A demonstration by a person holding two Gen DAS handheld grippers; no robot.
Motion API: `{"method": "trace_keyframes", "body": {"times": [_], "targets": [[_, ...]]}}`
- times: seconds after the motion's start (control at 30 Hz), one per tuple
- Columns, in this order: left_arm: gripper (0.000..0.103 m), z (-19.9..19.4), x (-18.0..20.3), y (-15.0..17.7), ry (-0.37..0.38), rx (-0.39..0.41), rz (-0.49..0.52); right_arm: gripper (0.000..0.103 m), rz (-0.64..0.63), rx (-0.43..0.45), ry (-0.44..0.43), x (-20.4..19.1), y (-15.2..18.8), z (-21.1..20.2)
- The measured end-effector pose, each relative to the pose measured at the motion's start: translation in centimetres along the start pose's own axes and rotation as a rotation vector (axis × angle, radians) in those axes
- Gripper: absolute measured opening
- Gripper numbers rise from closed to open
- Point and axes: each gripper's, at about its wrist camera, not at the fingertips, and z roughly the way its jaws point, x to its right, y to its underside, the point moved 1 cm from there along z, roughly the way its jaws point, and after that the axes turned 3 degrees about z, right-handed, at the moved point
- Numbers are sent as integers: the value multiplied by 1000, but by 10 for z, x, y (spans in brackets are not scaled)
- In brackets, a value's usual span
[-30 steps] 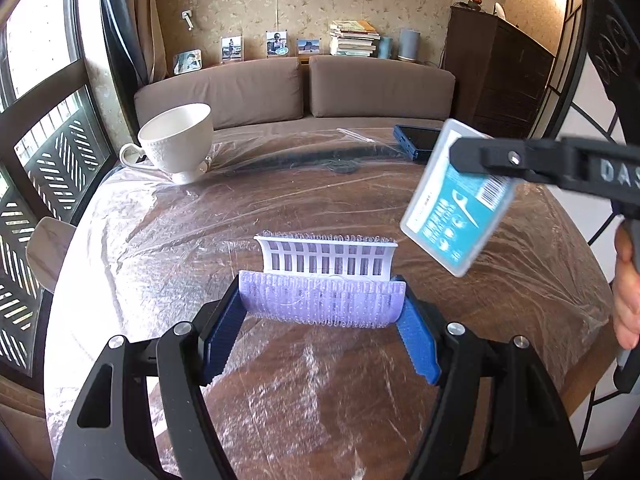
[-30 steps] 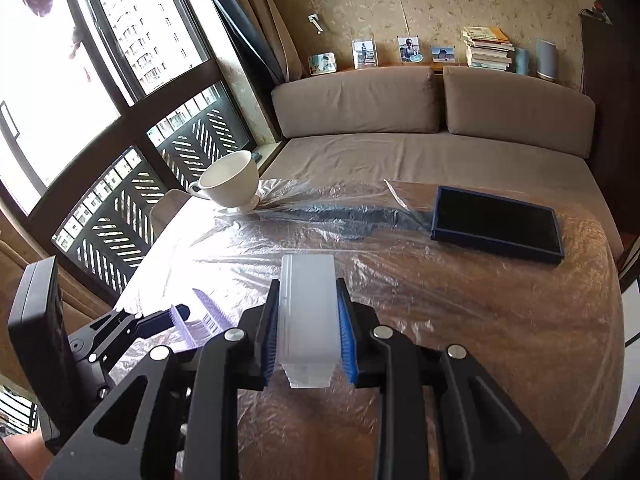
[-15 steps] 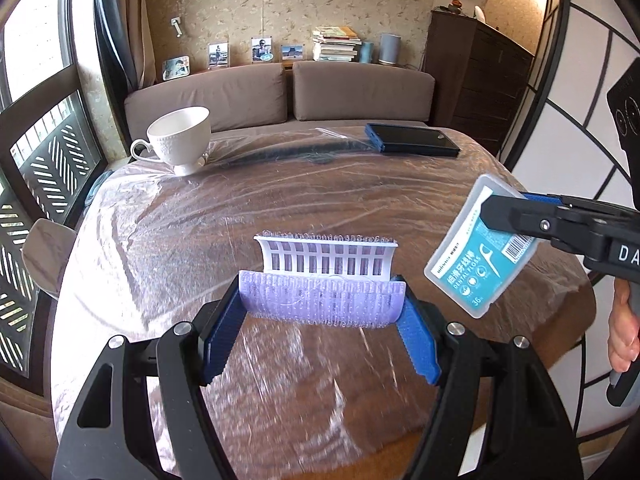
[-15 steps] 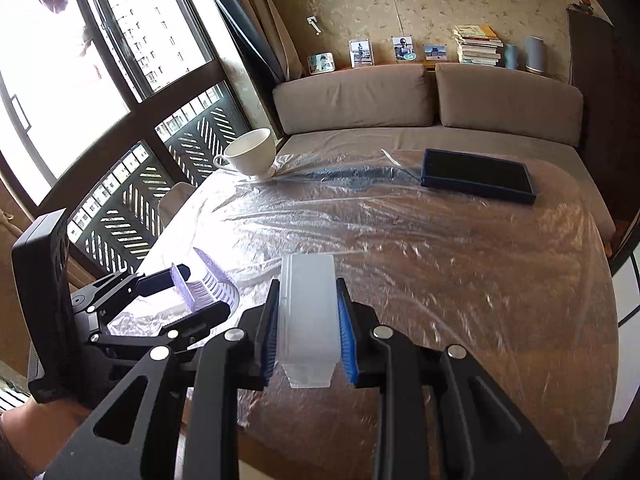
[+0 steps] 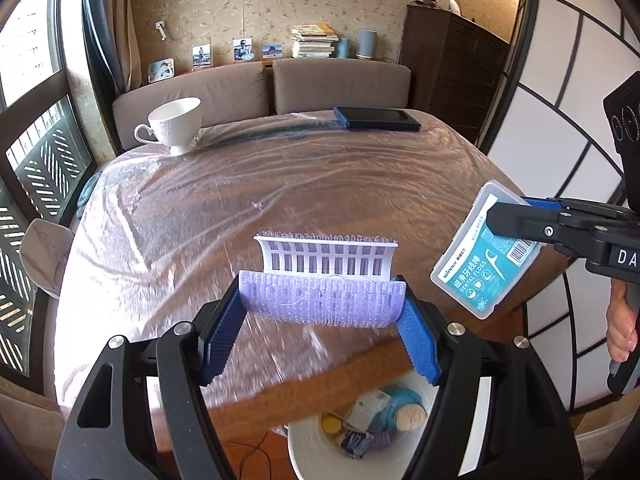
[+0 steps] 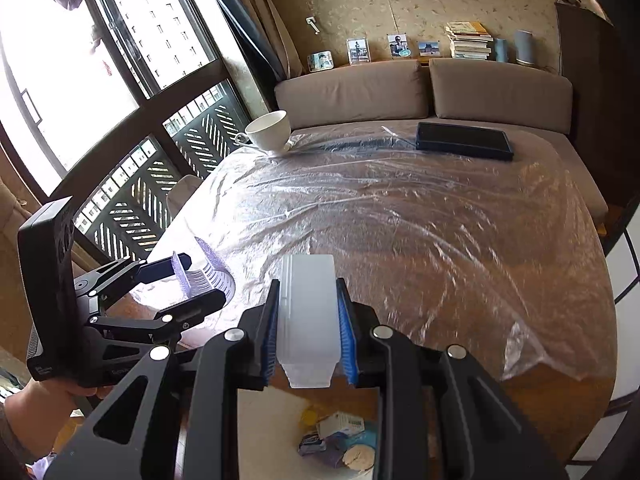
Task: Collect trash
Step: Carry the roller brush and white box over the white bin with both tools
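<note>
Both hand-held grippers now overhang the bin (image 5: 304, 446), clamping roller (image 5: 320, 300) crosswise, floss box (image 6: 308, 312) lengthwise.

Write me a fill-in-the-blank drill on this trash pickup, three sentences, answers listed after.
1. The left gripper is shut on a ______ hair roller.
2. The right gripper is shut on a box of dental ______, the floss box.
3. Below the table edge stands a white bin, which already has ______ in it.

Missing words: purple; floss; trash
</note>
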Motion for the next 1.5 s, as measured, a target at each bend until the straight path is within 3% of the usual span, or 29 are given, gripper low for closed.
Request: {"method": "trace_keyframes", "body": {"times": [0.4, 0.7, 1.5], "targets": [[72, -33, 17, 39, 31, -17, 37, 26, 6, 7, 18, -14, 42, -33], [72, -40, 33, 70, 65, -65, 82, 26, 5, -38, 36, -20, 76, -38], [72, 29, 50, 132, 66, -278, 131, 26, 67, -229, 121, 1, 152, 32]]}}
